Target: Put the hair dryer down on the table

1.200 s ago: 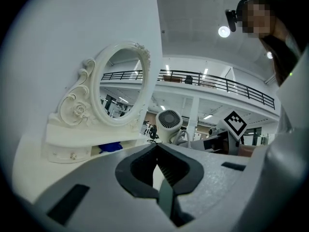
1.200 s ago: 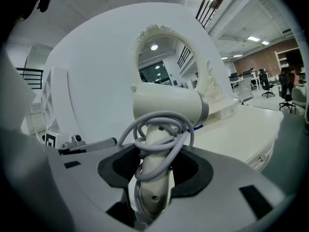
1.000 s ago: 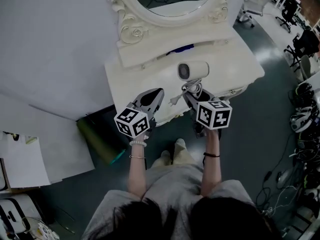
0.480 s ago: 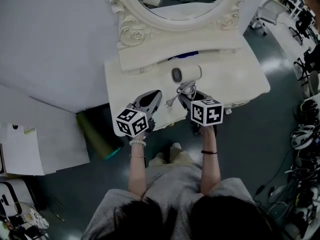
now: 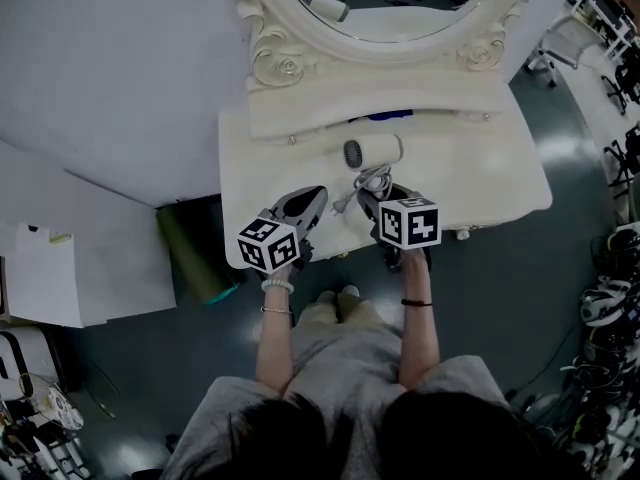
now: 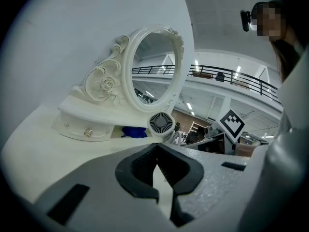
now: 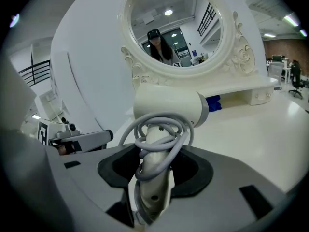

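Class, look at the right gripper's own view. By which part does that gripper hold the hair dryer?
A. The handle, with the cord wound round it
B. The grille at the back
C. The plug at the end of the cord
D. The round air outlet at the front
A: the right gripper has its jaws closed on the handle of the hair dryer, and the grey cord is looped round that handle.

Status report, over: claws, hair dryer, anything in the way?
Left claw shut, empty. Right claw shut on hair dryer handle, cord coiled round it. Over table, not released. Blue item under mirror shelf behind, apart.
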`<act>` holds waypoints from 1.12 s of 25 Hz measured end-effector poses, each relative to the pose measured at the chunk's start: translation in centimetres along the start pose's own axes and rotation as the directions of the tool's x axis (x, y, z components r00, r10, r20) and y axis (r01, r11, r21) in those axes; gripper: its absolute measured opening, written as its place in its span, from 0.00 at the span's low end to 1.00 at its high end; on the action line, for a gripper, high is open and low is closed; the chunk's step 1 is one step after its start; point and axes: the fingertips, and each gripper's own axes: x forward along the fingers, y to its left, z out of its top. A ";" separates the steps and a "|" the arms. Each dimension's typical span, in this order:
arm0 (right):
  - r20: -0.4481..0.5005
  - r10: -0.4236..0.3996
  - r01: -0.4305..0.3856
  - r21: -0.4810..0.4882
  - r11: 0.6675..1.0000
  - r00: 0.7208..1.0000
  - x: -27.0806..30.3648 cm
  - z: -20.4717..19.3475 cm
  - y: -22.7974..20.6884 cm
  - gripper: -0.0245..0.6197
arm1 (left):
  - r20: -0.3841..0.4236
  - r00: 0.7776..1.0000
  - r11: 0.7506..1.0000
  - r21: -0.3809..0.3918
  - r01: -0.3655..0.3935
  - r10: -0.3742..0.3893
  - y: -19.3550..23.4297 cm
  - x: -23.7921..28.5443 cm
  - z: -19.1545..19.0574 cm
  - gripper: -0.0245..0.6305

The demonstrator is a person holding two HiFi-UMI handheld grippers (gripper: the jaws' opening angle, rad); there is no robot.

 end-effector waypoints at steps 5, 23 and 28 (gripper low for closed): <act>-0.057 0.006 -0.005 0.024 1.000 0.998 2.0 -1.1 -0.1 0.33 | -0.037 0.999 1.000 -0.027 -0.014 0.013 1.6 0.3 -0.7 0.04; -0.230 -0.062 0.052 -0.050 0.997 0.971 6.0 -3.4 -0.9 0.33 | -0.122 0.992 0.993 -0.115 -0.022 0.007 4.2 0.7 -4.3 0.04; -0.268 -0.080 0.055 -0.100 0.993 0.960 6.8 -3.6 -0.6 0.33 | -0.134 0.991 0.992 -0.121 -0.026 0.010 4.6 0.8 -4.5 0.04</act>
